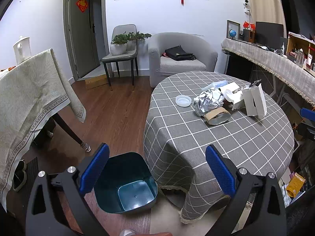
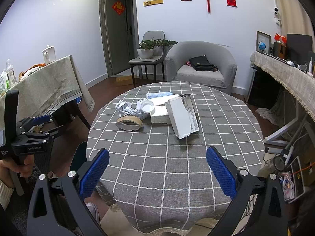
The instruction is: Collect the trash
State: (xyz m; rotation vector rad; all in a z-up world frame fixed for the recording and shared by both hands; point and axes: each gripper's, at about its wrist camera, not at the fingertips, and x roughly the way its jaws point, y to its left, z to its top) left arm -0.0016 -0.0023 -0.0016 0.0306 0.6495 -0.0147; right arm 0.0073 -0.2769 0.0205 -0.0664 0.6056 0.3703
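Observation:
A pile of trash lies on the round grey checked table [image 2: 177,167]: a crumpled foil wrapper [image 2: 128,110], a flattened tape roll [image 2: 129,123], a round plastic lid [image 2: 147,106], white boxes [image 2: 182,116]. In the left wrist view the pile shows as foil [image 1: 208,101], tape roll [image 1: 217,116], a clear lid [image 1: 183,100] and boxes [image 1: 254,102]. A dark teal bin [image 1: 126,184] stands empty on the floor left of the table. My left gripper [image 1: 157,169] is open and empty above the bin and table edge. My right gripper [image 2: 157,171] is open and empty over the table's near part.
A table with a beige cloth [image 1: 33,98] stands to the left. A grey armchair [image 2: 200,64] with a black bag and a chair [image 2: 147,59] with plants are behind the table. A long cluttered counter [image 2: 285,74] runs along the right. Cables and clutter lie on the floor at right.

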